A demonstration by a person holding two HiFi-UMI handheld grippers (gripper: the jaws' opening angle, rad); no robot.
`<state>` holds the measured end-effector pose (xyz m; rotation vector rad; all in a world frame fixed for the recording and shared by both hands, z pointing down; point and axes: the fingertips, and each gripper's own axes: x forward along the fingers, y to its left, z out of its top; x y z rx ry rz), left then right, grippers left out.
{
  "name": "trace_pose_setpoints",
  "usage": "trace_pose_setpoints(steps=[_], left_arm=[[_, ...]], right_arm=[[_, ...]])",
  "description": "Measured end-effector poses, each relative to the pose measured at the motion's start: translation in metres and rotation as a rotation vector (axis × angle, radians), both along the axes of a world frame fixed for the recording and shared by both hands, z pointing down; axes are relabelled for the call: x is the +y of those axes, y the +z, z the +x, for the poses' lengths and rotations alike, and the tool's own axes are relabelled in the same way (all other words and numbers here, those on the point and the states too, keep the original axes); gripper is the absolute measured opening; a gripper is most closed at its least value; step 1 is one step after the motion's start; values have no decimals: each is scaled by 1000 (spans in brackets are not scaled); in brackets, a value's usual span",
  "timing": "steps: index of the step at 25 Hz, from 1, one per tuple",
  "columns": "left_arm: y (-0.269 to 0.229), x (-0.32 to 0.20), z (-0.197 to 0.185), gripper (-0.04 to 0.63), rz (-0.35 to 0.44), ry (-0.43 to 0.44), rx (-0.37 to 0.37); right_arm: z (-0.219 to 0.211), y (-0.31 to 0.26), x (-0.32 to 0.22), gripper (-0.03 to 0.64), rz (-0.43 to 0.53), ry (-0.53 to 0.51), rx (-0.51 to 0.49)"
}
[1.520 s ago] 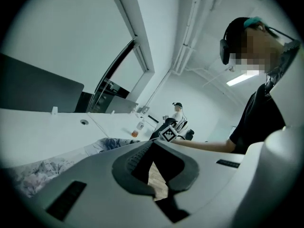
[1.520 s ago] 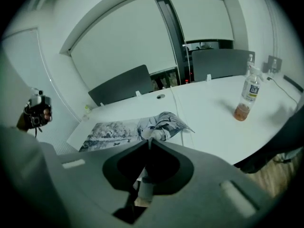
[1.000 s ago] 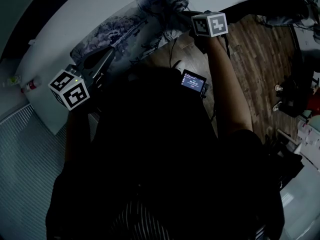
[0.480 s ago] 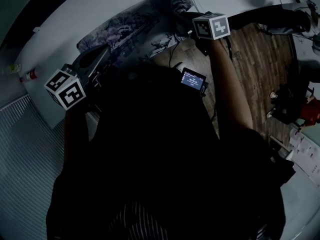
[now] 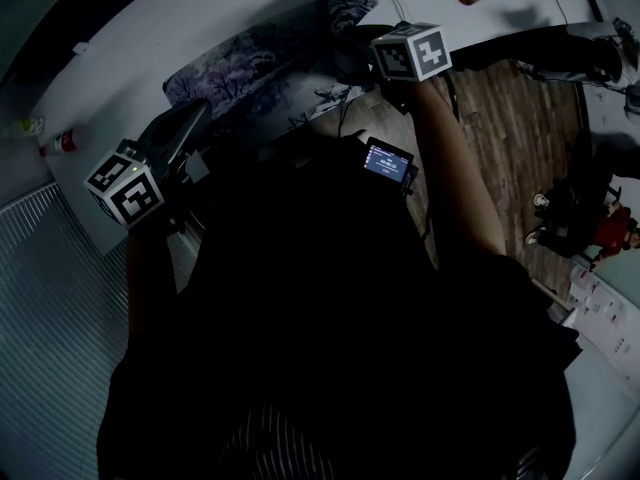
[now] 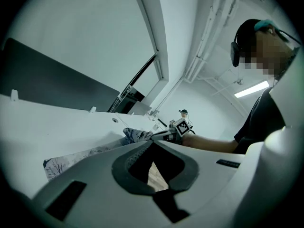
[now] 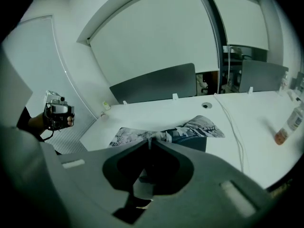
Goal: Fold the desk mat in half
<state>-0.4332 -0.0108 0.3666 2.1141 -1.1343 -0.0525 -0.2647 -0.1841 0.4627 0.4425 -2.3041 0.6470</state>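
Left tongs (image 6: pixel 152 142), right tongs (image 7: pixel 151 140) — arms spread — pinch desk mat (image 7: pixel 199 125).

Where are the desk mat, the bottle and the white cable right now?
desk mat (image 7: pixel 198 125), right gripper view, on its printed top face.
bottle (image 7: pixel 287 123), right gripper view, on its clear body.
white cable (image 7: pixel 233 132), right gripper view, midway along its run over the desk.

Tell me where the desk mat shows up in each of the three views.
Head view: mat upper middle, slanting across the white desk.
Left gripper view: mat lower left, a thin strip on the desk.
Right gripper view: mat at centre, just above the jaws, on the desk.
Shared landmark: the white desk.
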Motion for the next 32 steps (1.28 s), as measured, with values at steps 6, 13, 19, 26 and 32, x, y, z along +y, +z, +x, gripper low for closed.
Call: trace_pose_setpoints(steps=[6,13,19,26,32], left_arm=[[4,3,-11,3,12,-18,23],[13,21,-27,3,16,-83,48],[15,41,-47,3,7,-166,57],[17,68,-76,3,-16,-285,42],[20,95,-95,3,-32,-359,28]], right_arm=[[-33,4,19,26,-39,-87,0],[-86,39,64,26,-101,-224,39],[-134,78,103,28,-161,-339,82],[-200,126,160,28,-245,-474,125],[-235,158,226,32,-331,-595,154]])
